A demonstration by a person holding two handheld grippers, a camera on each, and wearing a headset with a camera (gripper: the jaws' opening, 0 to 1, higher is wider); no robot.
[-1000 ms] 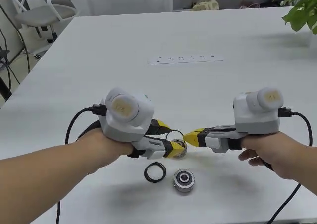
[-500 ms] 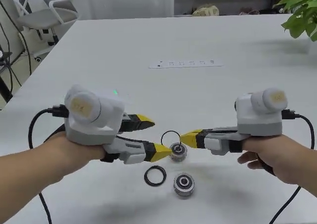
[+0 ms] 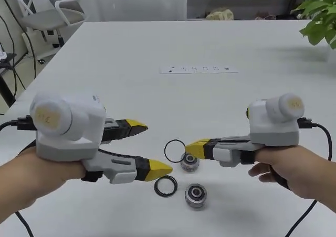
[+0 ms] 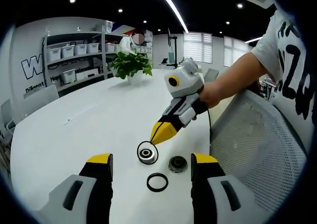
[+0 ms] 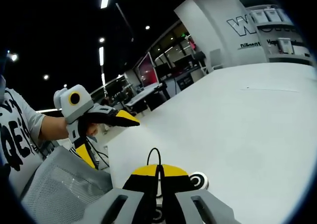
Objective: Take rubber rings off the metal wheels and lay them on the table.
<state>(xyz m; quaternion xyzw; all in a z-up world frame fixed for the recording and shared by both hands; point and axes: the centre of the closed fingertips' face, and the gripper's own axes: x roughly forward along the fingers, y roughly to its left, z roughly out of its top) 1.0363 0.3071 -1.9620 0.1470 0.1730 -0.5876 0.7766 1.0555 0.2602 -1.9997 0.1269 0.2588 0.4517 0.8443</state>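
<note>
Right tool [image 3: 190,147] is clamped shut, its yellow tips pinching a thin black rubber ring [image 3: 165,151] by one edge. In the right gripper view the ring rises as a narrow loop from between the closed jaws. Left tool [image 3: 147,147] is spread wide and has hold of nothing; its two yellow tips sit well apart, one above the other in the head view, left of the work.

I count two rubber rings and two metal wheels. The held ring is a slim hoop, standing on edge above the white bench [image 3: 210,100], its open face turned towards the head camera. It sits just beside the far wheel [image 3: 189,162]; whether they touch I cannot tell. The second ring [image 3: 156,186] looks thicker and lies flat on the bench, hole upward, between the lower tip of the left tool and the near wheel [image 3: 196,194].

Both wheels are small, silvery discs with a dark band around a round hub. They rest on the bench with the hub facing up, close to each other, the far one right under the tips of the right tool.
</note>
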